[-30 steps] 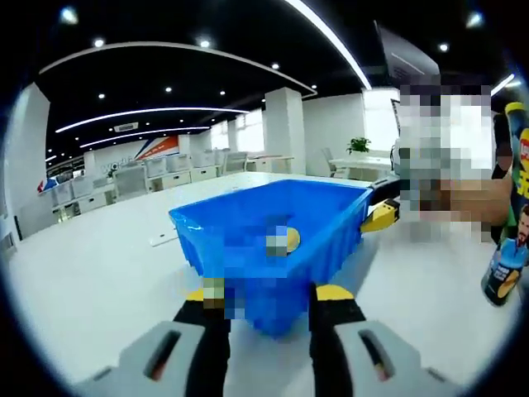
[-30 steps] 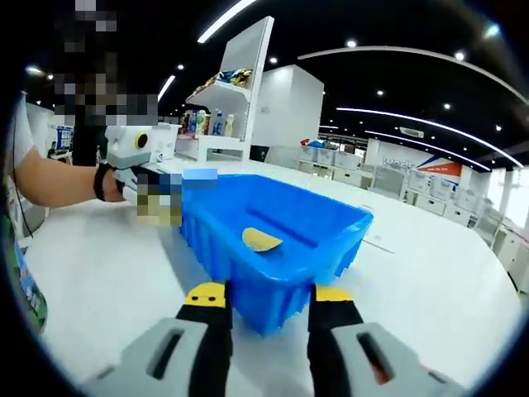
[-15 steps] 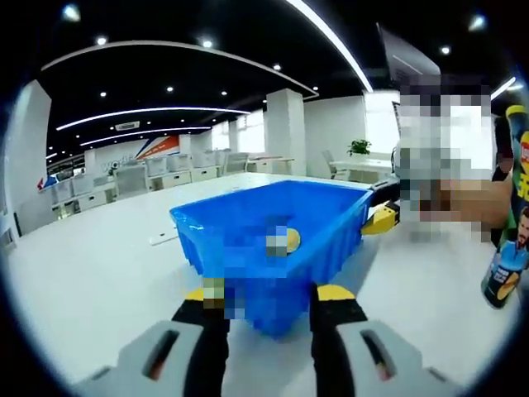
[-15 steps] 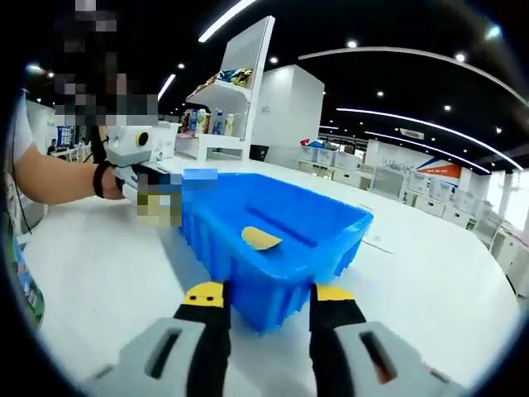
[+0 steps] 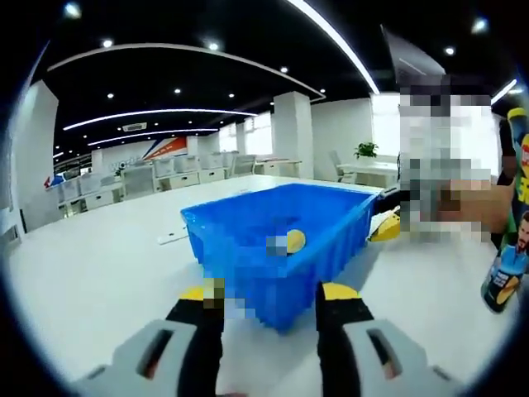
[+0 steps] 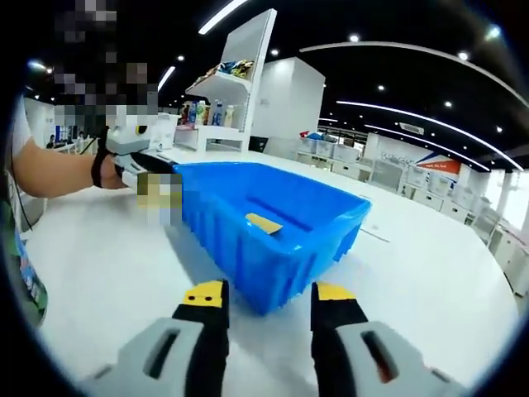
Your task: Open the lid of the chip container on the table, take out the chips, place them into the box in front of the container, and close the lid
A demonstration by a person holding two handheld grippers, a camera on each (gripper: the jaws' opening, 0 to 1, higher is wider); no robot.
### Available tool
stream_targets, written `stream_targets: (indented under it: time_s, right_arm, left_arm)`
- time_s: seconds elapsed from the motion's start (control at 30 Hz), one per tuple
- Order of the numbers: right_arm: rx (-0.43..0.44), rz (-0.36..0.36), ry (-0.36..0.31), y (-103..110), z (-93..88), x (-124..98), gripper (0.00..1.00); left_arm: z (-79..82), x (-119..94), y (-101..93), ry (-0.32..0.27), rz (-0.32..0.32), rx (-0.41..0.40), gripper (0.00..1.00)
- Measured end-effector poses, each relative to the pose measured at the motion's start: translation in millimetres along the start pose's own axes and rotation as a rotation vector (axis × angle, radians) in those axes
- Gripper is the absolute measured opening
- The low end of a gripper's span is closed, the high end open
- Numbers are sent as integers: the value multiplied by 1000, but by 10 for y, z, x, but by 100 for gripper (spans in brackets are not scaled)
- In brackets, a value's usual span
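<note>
**Box dead ahead of both grippers, can off to the outside**

We see the blue box (image 5: 281,248) straight in front of the left gripper (image 5: 271,295); jaws apart, nothing between them, box corner just beyond the tips, not touching as far as we can tell; one chip (image 5: 295,241) lies inside on the box floor, partly mosaicked. In the right gripper view the box (image 6: 264,240) sits the same way ahead of the right gripper (image 6: 270,294); jaws spread, empty; the chip (image 6: 264,223) rests flat near the box middle. The box's long axis runs away and to the left in this view, toward the other gripper at its far corner. The chip container (image 5: 508,240) stands upright at the far right edge of the left gripper view, well apart from the box; whether its lid is on we cannot tell, top is cut off. We judge the coming move turns on the can: it lies to the right of the left gripper, behind the box from there; the right gripper looks nearer to it, with a sliver of it at the left edge of its view (image 6: 25,281). White table (image 6: 430,281) under all.
</note>
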State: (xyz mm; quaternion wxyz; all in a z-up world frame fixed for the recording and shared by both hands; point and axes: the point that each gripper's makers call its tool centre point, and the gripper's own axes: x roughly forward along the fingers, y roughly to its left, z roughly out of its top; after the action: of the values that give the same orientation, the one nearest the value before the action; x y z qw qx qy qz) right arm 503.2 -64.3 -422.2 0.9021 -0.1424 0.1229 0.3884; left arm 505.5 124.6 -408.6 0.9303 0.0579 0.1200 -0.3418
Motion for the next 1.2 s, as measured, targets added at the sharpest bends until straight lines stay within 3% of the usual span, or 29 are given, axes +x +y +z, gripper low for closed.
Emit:
stream_targets:
  time_s: [0.3, 0.5, 0.57, 0.67, 0.93, 1.0, 1.2]
  right_arm:
    - [-2, -18, 19, 117, -12, -361, 41]
    - [5, -37, 76, 211, -121, -634, 41]
    - [2, -36, 77, 275, -136, -762, 41]
    - [4, -29, 86, 370, -150, -953, 43]
    - [28, -46, 105, 530, -161, -1430, 44]
    - [24, -52, 123, 572, -185, -1529, 45]
    - [43, -62, 100, 654, -174, -1773, 46]
  left_arm:
    - [-71, -396, -93, 33, 21, 27, 55]
    - [-144, -750, -256, 111, 28, 55, 60]
    - [-131, -869, -311, 109, 24, 54, 60]
    - [-43, -1053, -456, 79, -3, -25, 61]
    - [-92, -1483, -730, 147, -7, 26, 68]
    - [-162, -1586, -770, 180, 3, 105, 69]
    - [-184, -1792, -935, 166, -16, 12, 70]
